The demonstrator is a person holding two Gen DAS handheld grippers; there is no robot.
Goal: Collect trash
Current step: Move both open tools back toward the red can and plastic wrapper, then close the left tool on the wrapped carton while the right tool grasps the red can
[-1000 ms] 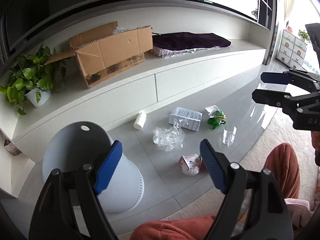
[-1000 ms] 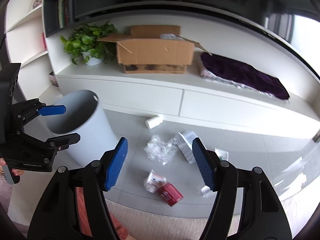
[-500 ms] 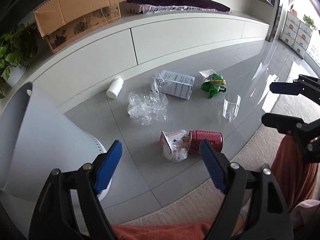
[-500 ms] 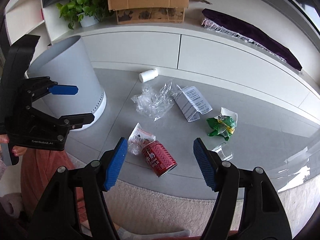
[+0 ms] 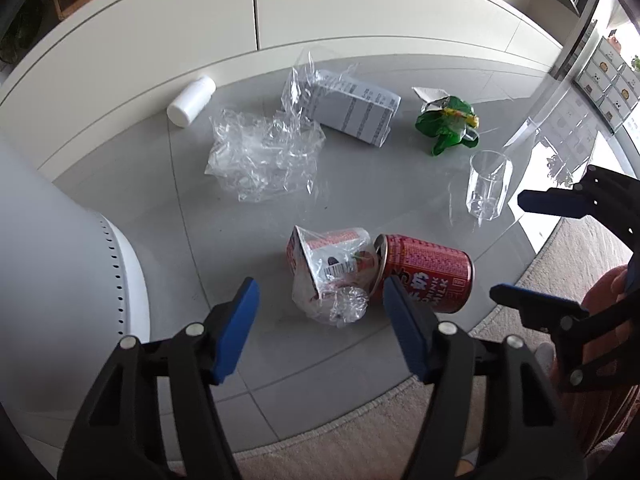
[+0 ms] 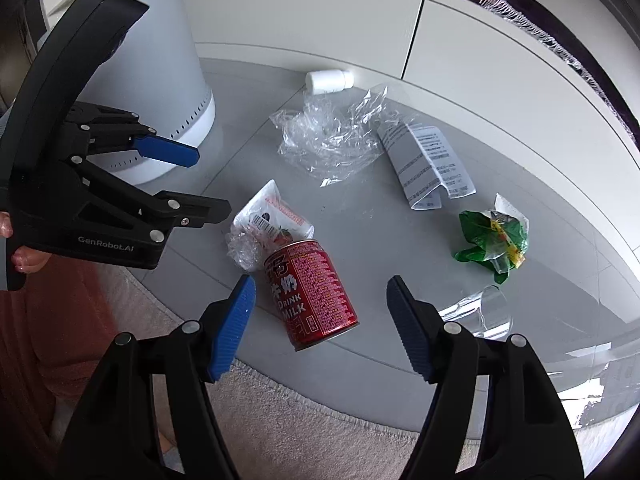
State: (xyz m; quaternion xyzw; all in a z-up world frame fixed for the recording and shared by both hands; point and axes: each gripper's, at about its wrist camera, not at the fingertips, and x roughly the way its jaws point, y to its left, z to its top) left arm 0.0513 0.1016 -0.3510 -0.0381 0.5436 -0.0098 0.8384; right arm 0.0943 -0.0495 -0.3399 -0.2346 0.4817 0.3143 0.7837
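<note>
Dropping low over floor litter since a second ago; left gripper [image 5: 318,312] jaws closing around crumpled wrapper [image 5: 332,272], not clamped; right gripper [image 6: 320,312] spread wide, empty, over red can [image 6: 310,292]; pickup imminent.

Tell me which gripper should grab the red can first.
Right. The right gripper hangs open with the red can lying between its pads; the left gripper, closing, frames the crumpled yogurt cup beside it.
</note>
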